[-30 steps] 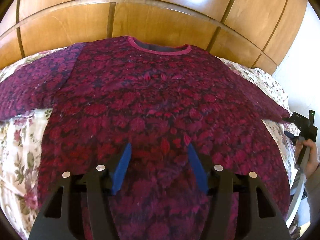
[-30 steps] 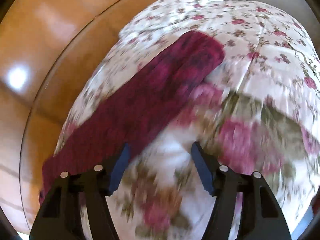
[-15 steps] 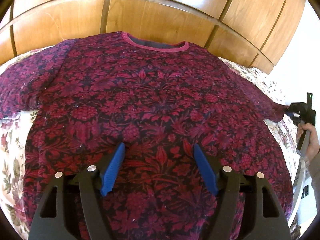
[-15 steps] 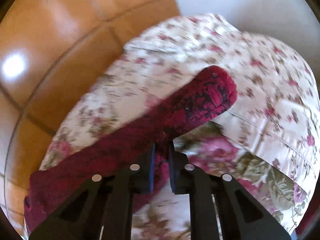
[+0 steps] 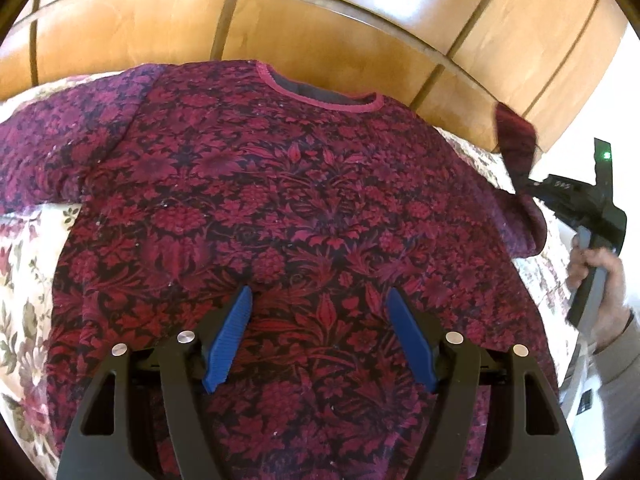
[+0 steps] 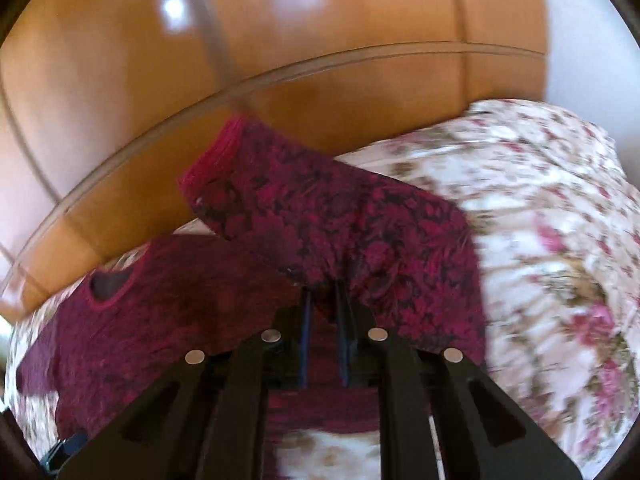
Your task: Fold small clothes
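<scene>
Fold begun: right gripper (image 6: pixel 324 300) clamps lifted sleeve (image 6: pixel 328 216) at centre frame; left gripper (image 5: pixel 320 336), jaws apart, hovers over flat sweater (image 5: pixel 280 200).

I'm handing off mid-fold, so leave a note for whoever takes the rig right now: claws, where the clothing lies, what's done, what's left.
Right claw: shut on the sweater's right sleeve, lifted clear of the floral bedspread, cuff hanging free.
Left claw: open, empty, above the lower front of the red floral sweater.
Sweater lies flat, face up, neckline toward the wooden headboard; other sleeve is spread out.
Done: sleeve grasped.
Left: probably lay it across the body, fold the other sleeve, then the body.
</scene>
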